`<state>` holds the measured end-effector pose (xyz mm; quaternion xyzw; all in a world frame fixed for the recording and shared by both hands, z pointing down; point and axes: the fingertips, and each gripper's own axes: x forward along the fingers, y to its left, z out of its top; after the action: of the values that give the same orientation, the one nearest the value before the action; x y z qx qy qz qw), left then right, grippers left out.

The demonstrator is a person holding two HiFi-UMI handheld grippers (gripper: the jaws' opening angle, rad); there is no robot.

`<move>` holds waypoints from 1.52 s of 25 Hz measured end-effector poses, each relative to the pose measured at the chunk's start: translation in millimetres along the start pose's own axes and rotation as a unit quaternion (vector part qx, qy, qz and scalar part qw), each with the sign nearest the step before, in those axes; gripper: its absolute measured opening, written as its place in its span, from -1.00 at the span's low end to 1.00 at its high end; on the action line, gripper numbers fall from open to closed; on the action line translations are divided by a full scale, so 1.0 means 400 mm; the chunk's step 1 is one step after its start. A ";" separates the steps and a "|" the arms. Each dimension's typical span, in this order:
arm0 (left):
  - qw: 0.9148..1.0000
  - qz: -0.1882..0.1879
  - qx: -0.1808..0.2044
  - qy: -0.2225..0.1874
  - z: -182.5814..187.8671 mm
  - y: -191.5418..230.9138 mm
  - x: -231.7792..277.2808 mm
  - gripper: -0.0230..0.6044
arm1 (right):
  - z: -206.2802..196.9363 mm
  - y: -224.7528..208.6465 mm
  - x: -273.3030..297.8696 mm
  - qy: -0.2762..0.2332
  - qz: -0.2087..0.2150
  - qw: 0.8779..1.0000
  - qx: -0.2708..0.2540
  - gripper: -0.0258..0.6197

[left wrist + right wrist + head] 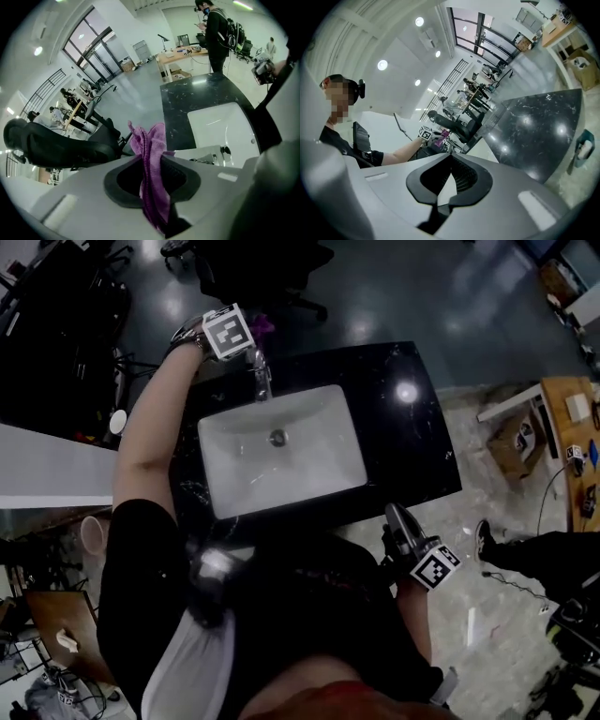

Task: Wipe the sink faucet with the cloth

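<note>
My left gripper (248,330) is shut on a purple cloth (263,324) at the far side of the sink, just behind the top of the chrome faucet (261,376). In the left gripper view the cloth (151,154) is pinched between the jaws and sticks out past them, with the faucet (211,156) low to the right. My right gripper (395,517) hangs off the counter's near right corner, shut and empty (450,161). From there I see the cloth (443,136) far off.
A white basin (319,474) is set in a black speckled countertop (412,437). Office chairs (61,145) stand behind the counter. A person (218,33) stands by a wooden table (180,55) beyond the counter's end. Another wooden table (572,427) is at the right.
</note>
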<state>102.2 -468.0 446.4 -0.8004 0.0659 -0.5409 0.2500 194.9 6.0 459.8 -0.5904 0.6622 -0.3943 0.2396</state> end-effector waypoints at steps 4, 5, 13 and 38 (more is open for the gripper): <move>1.000 0.002 -0.004 -0.008 0.006 0.004 0.017 -0.67 | -0.005 -0.010 -0.015 -0.016 -0.006 1.000 0.016 -0.89; 1.000 0.005 -0.002 -0.014 0.013 -0.002 0.011 -0.67 | -0.005 -0.011 -0.014 -0.016 -0.005 1.000 0.017 -0.89; 0.998 -0.009 0.036 -0.050 -0.005 -0.223 -0.134 -0.67 | -0.045 0.018 0.044 0.021 0.030 0.999 0.020 -0.89; 0.943 0.291 0.161 -0.015 -0.062 -0.296 0.005 -0.70 | -0.053 0.004 -0.009 -0.002 -0.001 1.000 0.022 -0.89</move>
<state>61.1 -374.4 511.0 -0.7034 0.2045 -0.4364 0.5224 177.9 14.5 470.3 -0.5864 0.6521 -0.4083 0.2534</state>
